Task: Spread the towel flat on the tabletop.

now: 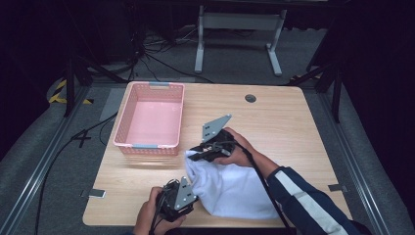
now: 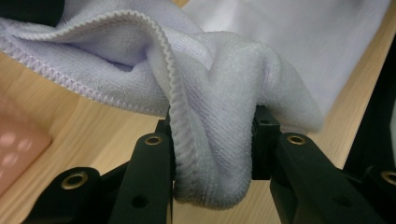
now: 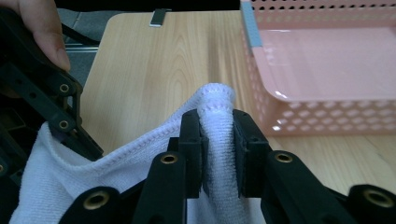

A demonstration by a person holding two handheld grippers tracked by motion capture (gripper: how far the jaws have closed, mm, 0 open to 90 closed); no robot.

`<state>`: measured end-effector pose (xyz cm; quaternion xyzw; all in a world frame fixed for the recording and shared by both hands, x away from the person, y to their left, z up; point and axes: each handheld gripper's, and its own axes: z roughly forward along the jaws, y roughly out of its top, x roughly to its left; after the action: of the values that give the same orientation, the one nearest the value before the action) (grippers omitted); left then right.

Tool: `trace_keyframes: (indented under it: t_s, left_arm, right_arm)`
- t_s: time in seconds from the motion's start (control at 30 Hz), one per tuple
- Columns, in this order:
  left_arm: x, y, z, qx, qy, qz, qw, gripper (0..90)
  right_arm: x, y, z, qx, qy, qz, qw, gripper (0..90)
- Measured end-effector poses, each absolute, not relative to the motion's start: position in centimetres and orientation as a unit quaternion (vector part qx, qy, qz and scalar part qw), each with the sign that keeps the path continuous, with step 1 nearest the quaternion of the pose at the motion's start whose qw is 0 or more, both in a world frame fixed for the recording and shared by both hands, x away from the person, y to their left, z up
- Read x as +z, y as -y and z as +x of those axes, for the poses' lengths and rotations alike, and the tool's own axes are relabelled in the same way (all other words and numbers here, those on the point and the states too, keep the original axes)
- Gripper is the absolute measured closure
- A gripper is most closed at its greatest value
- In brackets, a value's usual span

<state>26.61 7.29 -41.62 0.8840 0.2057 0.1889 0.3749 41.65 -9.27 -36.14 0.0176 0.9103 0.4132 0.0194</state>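
A white towel [image 1: 230, 188] lies bunched on the wooden table [image 1: 274, 122] near its front edge. My left gripper [image 1: 192, 192] is shut on a thick fold of the towel [image 2: 219, 116] at its left front corner. My right gripper [image 1: 192, 152] is shut on the towel's hemmed edge [image 3: 217, 135] at the far left corner, a little above the table. The towel sags between the two grippers. In the right gripper view the left gripper [image 3: 60, 126] stands at the left with a thumb on it.
An empty pink perforated basket [image 1: 152, 90] stands on the table's back left, just beyond the right gripper, and its wall [image 3: 299, 121] is close in the right gripper view. A round grommet hole [image 1: 250, 98] sits near the table's far edge. A metal stand [image 1: 240, 34] is on the floor behind.
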Motion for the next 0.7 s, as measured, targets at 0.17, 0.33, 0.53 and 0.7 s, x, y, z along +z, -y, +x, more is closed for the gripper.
trace_keyframes:
  t_s: [0.17, 0.33, 0.53, 0.7]
  left_arm:
    - [-40.3, -3.3, 27.5, 0.182, -0.153, 0.894, 0.380, 68.6]
    - [-40.0, -0.2, 28.0, 0.175, -0.129, 0.901, 0.374, 68.1]
    - [-40.4, 3.4, 28.2, 0.161, -0.093, 0.909, 0.373, 67.0]
    - [-41.4, 5.9, 28.4, 0.137, -0.083, 0.914, 0.373, 61.0]
  right_arm:
    - [-35.1, 13.8, 41.2, 0.421, -0.906, 0.030, 0.039, 75.7]
    - [-34.8, 18.3, 41.0, 0.423, -0.903, 0.056, 0.045, 75.1]
    - [-35.0, 23.3, 40.1, 0.425, -0.900, 0.073, 0.056, 71.9]
    - [-36.3, 26.9, 39.4, 0.421, -0.900, 0.094, 0.063, 68.3]
